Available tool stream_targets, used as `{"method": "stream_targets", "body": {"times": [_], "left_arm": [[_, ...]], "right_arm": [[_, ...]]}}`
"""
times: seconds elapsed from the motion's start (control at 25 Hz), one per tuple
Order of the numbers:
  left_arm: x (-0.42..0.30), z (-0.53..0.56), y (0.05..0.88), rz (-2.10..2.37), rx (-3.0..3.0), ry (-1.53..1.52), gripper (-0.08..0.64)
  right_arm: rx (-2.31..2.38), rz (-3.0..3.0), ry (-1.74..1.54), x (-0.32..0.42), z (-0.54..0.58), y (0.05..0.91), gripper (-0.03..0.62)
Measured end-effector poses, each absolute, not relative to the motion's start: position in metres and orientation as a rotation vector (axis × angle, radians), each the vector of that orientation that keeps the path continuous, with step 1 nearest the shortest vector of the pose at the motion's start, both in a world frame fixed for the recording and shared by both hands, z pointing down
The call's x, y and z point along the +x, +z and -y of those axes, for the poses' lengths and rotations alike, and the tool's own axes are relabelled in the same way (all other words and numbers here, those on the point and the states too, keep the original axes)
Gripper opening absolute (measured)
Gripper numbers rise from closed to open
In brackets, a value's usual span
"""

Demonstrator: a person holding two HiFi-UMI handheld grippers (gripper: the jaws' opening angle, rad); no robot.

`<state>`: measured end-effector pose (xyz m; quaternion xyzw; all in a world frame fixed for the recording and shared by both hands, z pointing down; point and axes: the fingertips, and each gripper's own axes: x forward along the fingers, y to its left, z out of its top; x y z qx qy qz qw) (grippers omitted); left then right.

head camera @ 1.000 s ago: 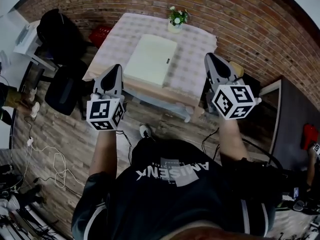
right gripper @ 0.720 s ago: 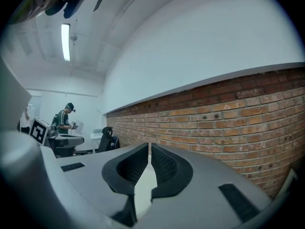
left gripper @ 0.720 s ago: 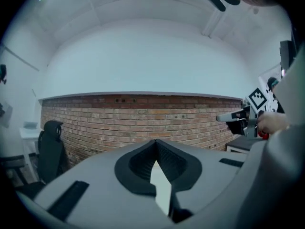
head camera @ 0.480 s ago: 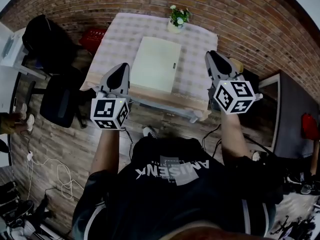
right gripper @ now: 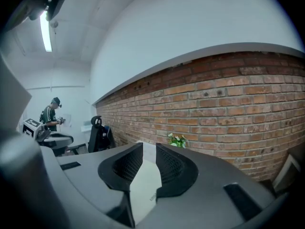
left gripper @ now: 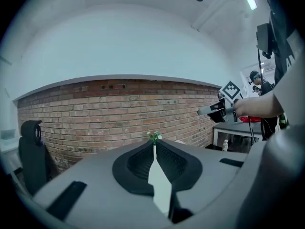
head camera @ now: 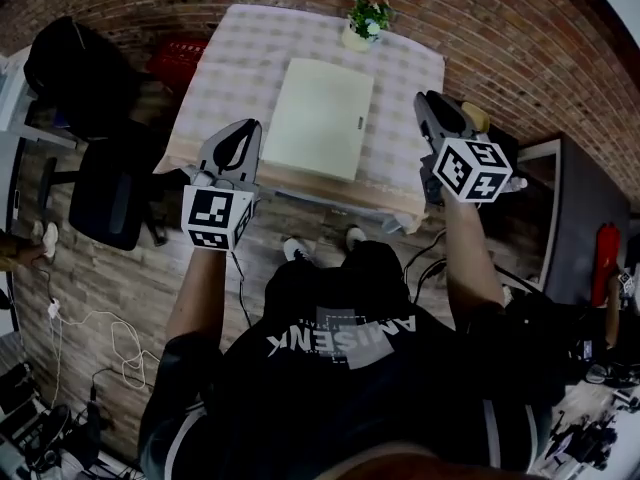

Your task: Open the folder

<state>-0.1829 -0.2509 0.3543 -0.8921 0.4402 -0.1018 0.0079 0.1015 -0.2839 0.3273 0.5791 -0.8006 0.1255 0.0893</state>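
Topping checked cloth lies a flat (rectangular) folder.

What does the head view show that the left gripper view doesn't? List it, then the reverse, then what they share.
Head view only: the whole closed folder lying flat on the table, and the person's body. Left gripper view only: the left gripper close up, jaws shut tip to tip, a ceiling light and a bystander. Both: the flowers, the brick wall and the right gripper.
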Motion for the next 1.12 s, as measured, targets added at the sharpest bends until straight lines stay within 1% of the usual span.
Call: {"method": "stream_targets", "body": {"times": [0.28,0.56,0.8,0.92,0.96,1.04,1.08,1.12], "left_arm": [[-0.178,0.256,0.384,-1.369,-2.804,-0.403,0.014],[-0.170,0.261,0.441,-1.463,-2.827,-0.556,0.014],[-0.181,0.266,0.496,-1.453,-2.766,-0.791,0.017],[-0.177,0.264,0.519,-1.373,-2.747,-0.881,0.018],[-0.175,0.263,0.527,-1.337,-2.745,-0.911,0.031],[-0.172,0.259,0.545,-1.288,-2.755,-0.972,0.100],[-0.173,0.256,0.556,-1.280,-2.760,-1.007,0.120],[-0.174,0.253,0.567,-1.272,-2.759,-1.042,0.123]], "right_arm": [[1.647,2.355,0.490,0.111,0.327,0.377,0.103],[1.576,2.349,0.557,0.130,0.366,0.426,0.097],[1.555,2.307,0.599,0.144,0.395,0.462,0.101],[1.550,2.288,0.622,0.149,0.405,0.485,0.104],[1.538,2.283,0.645,0.149,0.408,0.493,0.104],[1.515,2.271,0.687,0.149,0.413,0.509,0.104],[1.504,2.264,0.701,0.149,0.415,0.516,0.104],[1.493,2.258,0.710,0.149,0.417,0.523,0.104]]}}
